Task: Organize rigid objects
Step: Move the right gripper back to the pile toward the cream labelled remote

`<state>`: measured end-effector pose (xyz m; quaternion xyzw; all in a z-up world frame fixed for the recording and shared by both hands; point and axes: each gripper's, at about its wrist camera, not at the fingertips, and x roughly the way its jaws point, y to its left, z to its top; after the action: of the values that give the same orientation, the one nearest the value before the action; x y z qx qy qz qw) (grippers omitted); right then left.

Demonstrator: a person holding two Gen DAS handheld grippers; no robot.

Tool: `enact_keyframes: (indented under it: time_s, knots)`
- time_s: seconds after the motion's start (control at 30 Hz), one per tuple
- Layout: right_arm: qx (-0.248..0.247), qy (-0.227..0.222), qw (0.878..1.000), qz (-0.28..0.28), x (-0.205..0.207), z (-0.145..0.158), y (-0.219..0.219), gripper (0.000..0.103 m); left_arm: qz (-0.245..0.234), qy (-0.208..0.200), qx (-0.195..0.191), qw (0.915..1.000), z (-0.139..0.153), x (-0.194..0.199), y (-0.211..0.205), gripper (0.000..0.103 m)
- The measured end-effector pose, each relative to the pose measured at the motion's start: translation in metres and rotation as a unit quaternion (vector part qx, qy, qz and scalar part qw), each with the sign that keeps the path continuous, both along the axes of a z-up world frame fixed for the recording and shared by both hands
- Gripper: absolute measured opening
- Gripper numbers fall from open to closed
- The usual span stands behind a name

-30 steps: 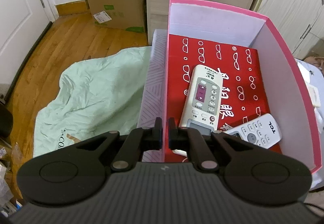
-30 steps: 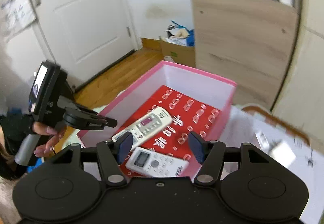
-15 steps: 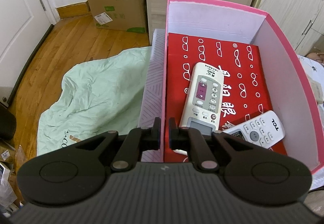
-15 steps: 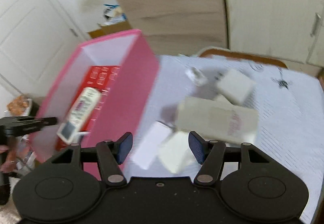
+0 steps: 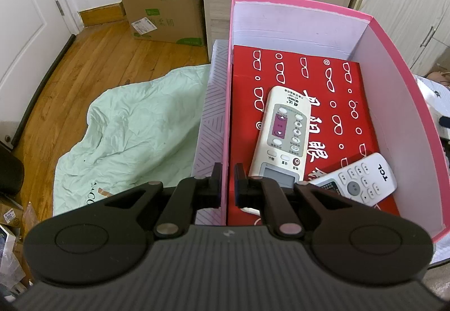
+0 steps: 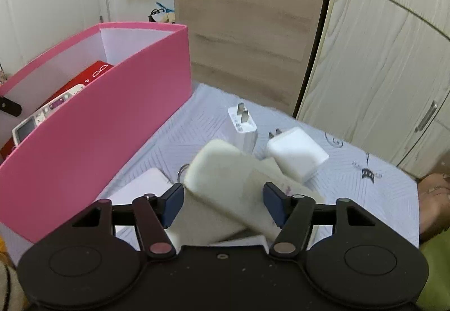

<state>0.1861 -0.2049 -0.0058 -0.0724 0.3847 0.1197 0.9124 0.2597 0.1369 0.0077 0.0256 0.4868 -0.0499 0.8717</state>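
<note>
My left gripper [image 5: 227, 184] is shut on the left wall of the pink box [image 5: 393, 80]. Inside the box lies a red carton [image 5: 309, 77] with a cream remote [image 5: 284, 136] and a white TCL remote [image 5: 362, 181] on top. In the right wrist view the pink box [image 6: 112, 128] stands on the left. My right gripper [image 6: 223, 204] is open, low over a pile of pale items on the bed. A cream oblong device [image 6: 222, 170] lies between and just beyond its fingers, and the pads are not pressing on it.
A white plug charger [image 6: 243, 128], a white cube adapter [image 6: 298, 153] and a flat white box [image 6: 140, 187] lie on the patterned bedsheet [image 6: 365, 190]. A green blanket [image 5: 135, 136] and a cardboard box [image 5: 166, 18] are on the wooden floor. A wood cabinet [image 6: 247, 15] and wardrobe doors [image 6: 379, 71] stand behind.
My right gripper swung from above the pink box to the right and down over the items on the bed, staying open. The left gripper kept its hold on the box wall.
</note>
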Motion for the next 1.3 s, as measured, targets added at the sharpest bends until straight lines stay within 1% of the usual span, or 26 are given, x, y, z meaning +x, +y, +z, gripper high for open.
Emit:
enact_keyframes:
  time_s: [0.03, 0.1, 0.13, 0.17, 0.2, 0.23, 0.33, 0.37, 0.4, 0.43, 0.47, 0.5, 0.53, 0.57, 0.6, 0.67, 0.73, 0.8, 0.87, 0.93, 0.97, 1.0, 1.07, 1.13, 1.17, 1.3]
  knots:
    - [0.002, -0.005, 1.000, -0.003, 0.001, -0.001, 0.001, 0.068, 0.001, 0.000, 0.001, 1.0000, 0.000, 0.000, 0.000, 0.006]
    - [-0.009, -0.015, 1.000, -0.007, 0.004, -0.004, 0.007, 0.075, 0.001, 0.000, 0.002, 1.0000, 0.000, 0.000, -0.001, 0.006]
    - [-0.031, -0.022, 0.999, -0.006, 0.004, -0.008, 0.014, 0.076, 0.001, 0.000, 0.001, 1.0000, 0.000, 0.000, -0.001, 0.006]
    - [-0.056, -0.030, 0.998, -0.003, 0.004, -0.012, 0.020, 0.079, 0.001, 0.000, 0.002, 1.0000, 0.000, 0.000, -0.002, 0.006]
    - [-0.076, -0.036, 0.996, 0.004, 0.004, -0.017, 0.028, 0.085, 0.000, 0.000, 0.002, 1.0000, 0.000, 0.000, -0.002, 0.006]
    - [-0.092, -0.040, 0.995, 0.009, 0.005, -0.022, 0.034, 0.088, 0.000, -0.001, 0.002, 1.0000, 0.000, 0.000, -0.002, 0.006]
    - [-0.138, -0.048, 0.989, 0.014, 0.001, -0.025, 0.049, 0.085, 0.003, -0.001, -0.001, 1.0000, 0.000, 0.000, -0.002, 0.006]
    - [-0.141, -0.051, 0.989, 0.016, 0.000, -0.023, 0.051, 0.076, 0.006, -0.002, -0.004, 1.0000, 0.000, 0.000, -0.002, 0.006]
    - [-0.142, -0.057, 0.988, 0.015, -0.001, -0.020, 0.051, 0.061, 0.005, -0.001, -0.005, 1.0000, 0.000, 0.000, -0.002, 0.006]
    - [-0.134, -0.058, 0.989, 0.015, -0.001, -0.016, 0.049, 0.055, 0.005, -0.001, -0.006, 1.0000, 0.000, 0.000, -0.001, 0.006]
    - [-0.118, -0.060, 0.991, 0.012, -0.002, -0.011, 0.045, 0.045, 0.005, -0.001, -0.007, 1.0000, 0.001, 0.000, -0.001, 0.006]
    - [-0.105, -0.066, 0.992, 0.008, -0.003, -0.004, 0.041, 0.037, 0.004, -0.001, -0.007, 1.0000, 0.001, 0.000, 0.000, 0.006]
    - [-0.097, -0.070, 0.993, 0.012, -0.005, 0.005, 0.038, 0.034, 0.004, -0.001, -0.006, 1.0000, 0.001, 0.000, 0.000, 0.006]
    - [-0.091, -0.076, 0.993, 0.022, -0.008, 0.011, 0.036, 0.015, 0.003, -0.001, -0.006, 1.0000, 0.002, -0.001, 0.000, 0.006]
    - [-0.068, -0.077, 0.994, 0.033, -0.010, 0.018, 0.031, 0.000, 0.003, -0.001, -0.006, 1.0000, 0.002, -0.001, 0.000, 0.006]
    - [-0.037, -0.078, 0.996, 0.032, -0.014, 0.026, 0.025, 0.000, 0.004, -0.001, -0.007, 1.0000, 0.001, -0.001, 0.001, 0.006]
    - [-0.039, -0.095, 0.994, 0.027, -0.018, 0.034, 0.022, 0.000, 0.004, 0.000, -0.006, 1.0000, 0.002, -0.001, 0.000, 0.006]
    - [-0.022, -0.098, 0.995, 0.022, -0.018, 0.041, 0.017, 0.000, 0.004, 0.000, -0.006, 1.0000, 0.001, -0.001, 0.001, 0.006]
    - [-0.015, -0.086, 0.996, 0.021, -0.018, 0.044, 0.013, 0.003, 0.003, -0.001, -0.004, 1.0000, 0.001, -0.001, 0.000, 0.006]
    - [-0.025, -0.076, 0.997, 0.014, -0.016, 0.040, 0.008, 0.023, 0.003, 0.000, -0.005, 1.0000, 0.001, -0.002, 0.001, 0.006]
    - [-0.034, -0.065, 0.997, 0.010, -0.014, 0.038, 0.005, 0.046, 0.003, 0.000, -0.005, 1.0000, 0.001, -0.002, 0.001, 0.006]
    - [-0.036, -0.059, 0.998, -0.002, -0.012, 0.035, 0.000, 0.057, 0.003, 0.000, -0.006, 1.0000, 0.001, -0.002, 0.001, 0.006]
    - [-0.004, -0.032, 0.999, -0.036, -0.006, 0.030, -0.015, 0.059, 0.002, 0.000, -0.006, 1.0000, 0.001, -0.002, 0.001, 0.006]
    - [0.043, 0.009, 0.996, -0.075, 0.002, 0.025, -0.034, 0.064, 0.003, 0.001, -0.006, 1.0000, 0.002, -0.002, 0.001, 0.006]
    - [0.063, 0.024, 0.993, -0.097, 0.005, 0.023, -0.043, 0.070, 0.003, 0.002, -0.006, 1.0000, 0.002, -0.001, 0.001, 0.006]
    - [0.094, 0.102, 0.969, -0.203, 0.017, 0.005, -0.072, 0.072, 0.002, 0.001, -0.007, 1.0000, 0.002, -0.001, 0.001, 0.006]
